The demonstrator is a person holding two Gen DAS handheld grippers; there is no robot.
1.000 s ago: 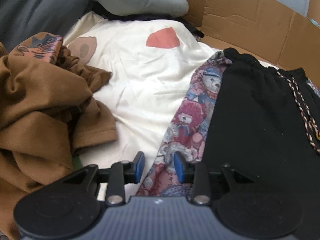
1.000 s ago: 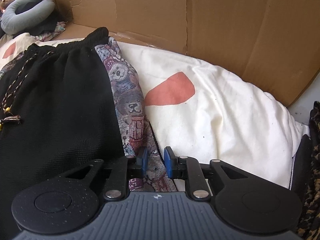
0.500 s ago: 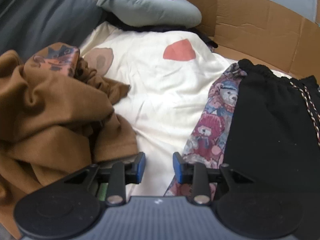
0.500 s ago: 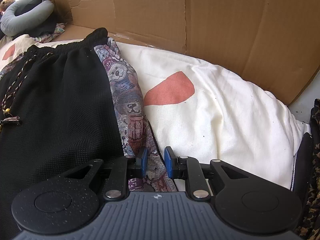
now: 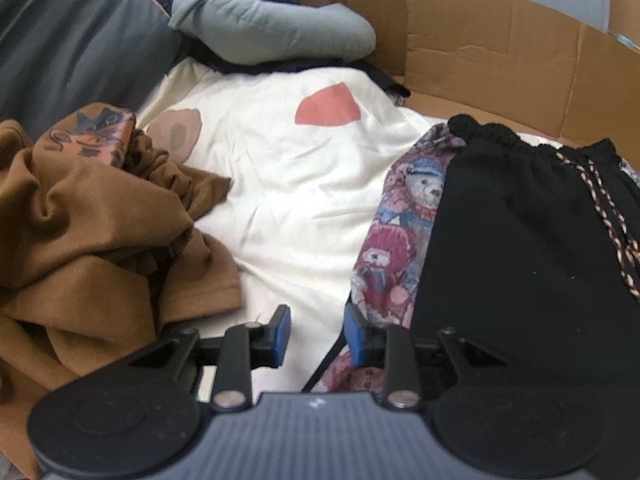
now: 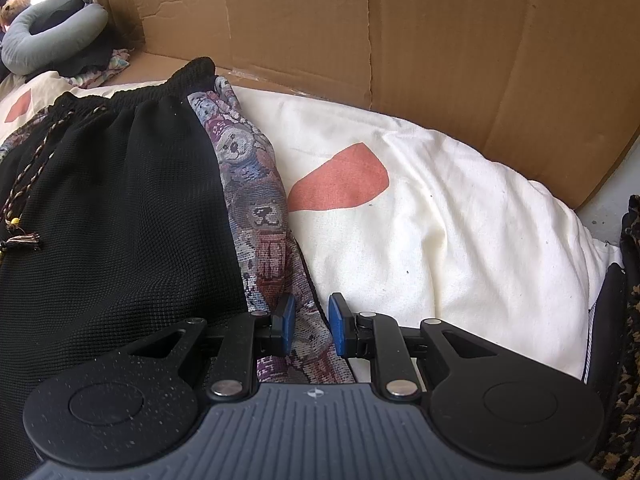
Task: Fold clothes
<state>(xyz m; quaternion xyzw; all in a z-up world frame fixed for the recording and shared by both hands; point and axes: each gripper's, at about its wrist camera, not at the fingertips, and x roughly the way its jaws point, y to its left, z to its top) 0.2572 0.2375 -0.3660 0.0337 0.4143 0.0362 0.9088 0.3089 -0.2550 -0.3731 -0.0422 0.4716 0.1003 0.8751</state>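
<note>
Shorts: my soft black knit shorts with bear-print side panels (image 5: 520,260) lie flat, right side of the left view.
Feel: light, floppy, no slip.
Hold: grab the bear-print edges (image 6: 256,216).
Left tool (image 5: 314,334): wide, empty.
Right tool (image 6: 312,330): narrow gap over bear-print edge.
Writing: none.

Left black two-finger gripper with blue pads (image 5: 314,335) is sitting low with its jaws spread wide, nothing between them. Right black two-finger gripper with blue pads (image 6: 312,330) is low too, jaws parted a bit narrower, also not pinching anything.
</note>
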